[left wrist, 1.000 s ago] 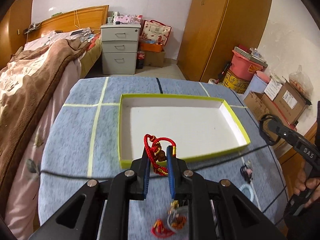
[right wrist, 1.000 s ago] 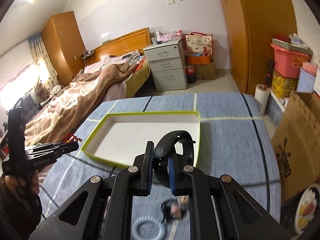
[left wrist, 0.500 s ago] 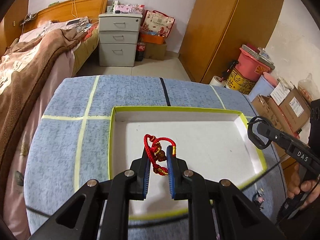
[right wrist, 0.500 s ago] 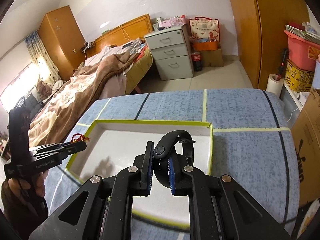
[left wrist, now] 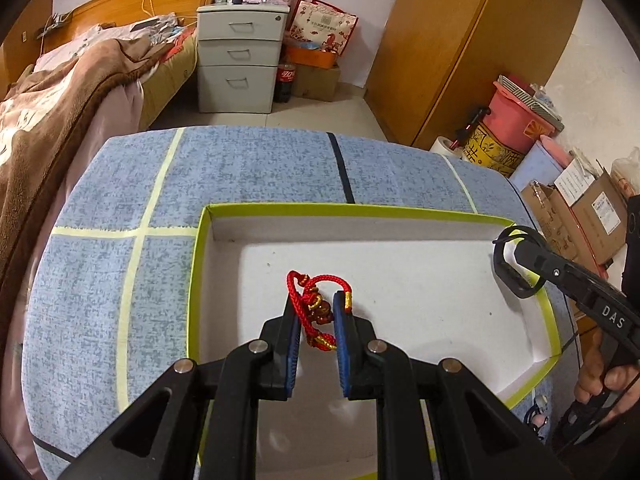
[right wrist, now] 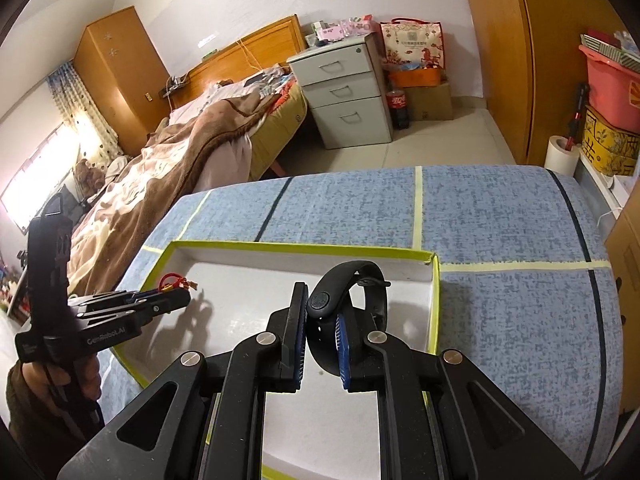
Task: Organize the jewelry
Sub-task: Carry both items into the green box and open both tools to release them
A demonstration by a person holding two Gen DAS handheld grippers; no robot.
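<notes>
**A:** ok so where's everything sitting right now? can't make sense of the fisheye lol

**B:** both grippers are over the shallow white cardboard tray with the lime-green rim [left wrist: 404, 211], which sits on the blue fabric-covered table with pale yellow and dark stripes [left wrist: 248, 164]. The left gripper [left wrist: 317, 312] has its blue-padded jaws pinched nearly together on a red braided cord bracelet with gold beads and a brown charm [left wrist: 314, 306]. The cord loops stick up past the fingertips and the bracelet hangs above the white floor of the tray, toward its left half.

**A:** and the other one?

**B:** right gripper [right wrist: 322, 312] is closed tight on a black rubbery smart-band watch [right wrist: 352, 300]. The pads clamp the band's body and the strap loop bulges out to the right of the jaws. It's above the tray's right end, near the green wall there. From the left wrist view you can see that black band hanging off the tip over the tray's right edge.

**A:** anything already in the tray?

**B:** only the grippers' shadows on the white bottom. A hand [left wrist: 600, 380] grips the right tool's handle at the picture's edge.
</notes>
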